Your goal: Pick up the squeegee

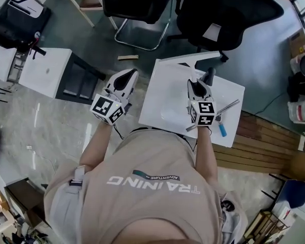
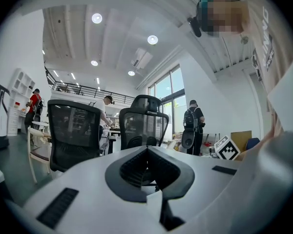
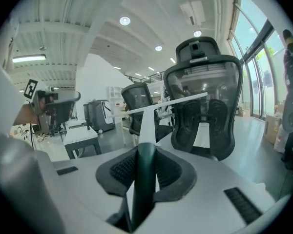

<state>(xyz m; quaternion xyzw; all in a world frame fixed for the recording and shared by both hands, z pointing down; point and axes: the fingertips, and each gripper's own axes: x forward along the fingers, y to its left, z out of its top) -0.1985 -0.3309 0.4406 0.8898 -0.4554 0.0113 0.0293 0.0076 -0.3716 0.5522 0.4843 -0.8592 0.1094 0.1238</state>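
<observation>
Dark squeegee handle (image 3: 145, 189) partly hidden by right gripper (image 1: 199, 84).

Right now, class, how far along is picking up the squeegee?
Done: the right gripper is shut on the squeegee handle. In hand: its white blade looks raised off the white table, in front of the chairs. Still to do: nothing obvious beyond carrying it; the left gripper is shut and empty.

Your right hand-held gripper (image 1: 200, 83) hangs over the white table (image 1: 165, 85) and grips the squeegee (image 1: 194, 60) by its dark handle. The white blade runs along the table's far edge. Your left hand-held gripper (image 1: 126, 78) sits just off the table's left edge. A metal rod (image 1: 229, 107) and a small blue object (image 1: 222, 130) lie at the table's right side.
</observation>
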